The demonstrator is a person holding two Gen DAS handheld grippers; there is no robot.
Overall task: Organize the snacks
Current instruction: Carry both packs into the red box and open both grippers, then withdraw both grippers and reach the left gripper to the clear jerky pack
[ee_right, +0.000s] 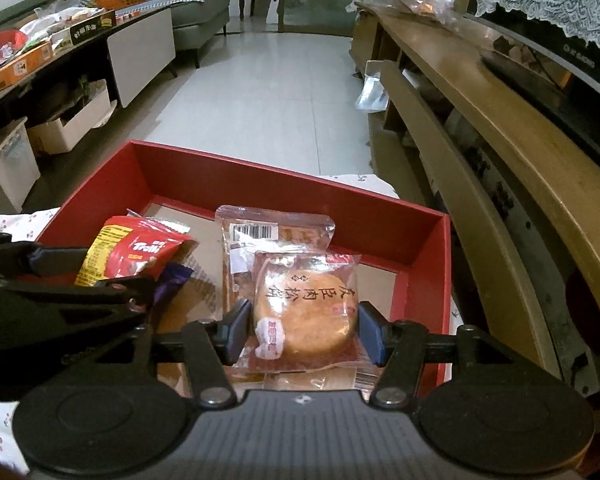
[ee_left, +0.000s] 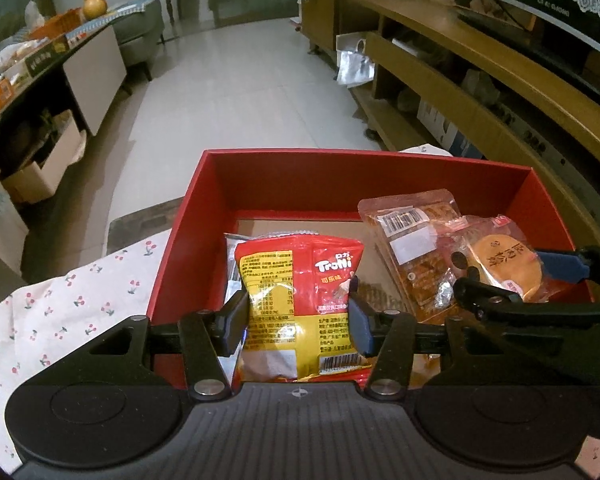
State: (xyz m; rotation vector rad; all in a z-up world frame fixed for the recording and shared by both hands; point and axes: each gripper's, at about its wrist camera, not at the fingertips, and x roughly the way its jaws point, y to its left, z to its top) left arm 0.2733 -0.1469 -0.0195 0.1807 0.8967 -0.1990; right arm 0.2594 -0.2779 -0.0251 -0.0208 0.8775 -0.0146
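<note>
A red box (ee_left: 284, 168) stands in front of both grippers, also in the right wrist view (ee_right: 428, 240). My left gripper (ee_left: 298, 320) is shut on a red and yellow Trolli bag (ee_left: 300, 288), held over the box's near left part. My right gripper (ee_right: 304, 330) is shut on a wrapped round pastry (ee_right: 306, 316), over the box's near right part. The pastry (ee_left: 500, 268) and right gripper (ee_left: 520, 276) also show in the left wrist view. A clear cracker pack (ee_left: 412, 240) lies in the box under the pastry. A purple wrapper (ee_right: 172, 280) lies beside the Trolli bag (ee_right: 136, 250).
The box rests on a white cloth with a cherry print (ee_left: 76, 300). A wooden TV cabinet (ee_right: 500, 128) runs along the right. A low table with snack boxes (ee_right: 40, 52) and storage bins (ee_right: 72, 124) stand on the left. Tiled floor (ee_right: 268, 92) lies beyond the box.
</note>
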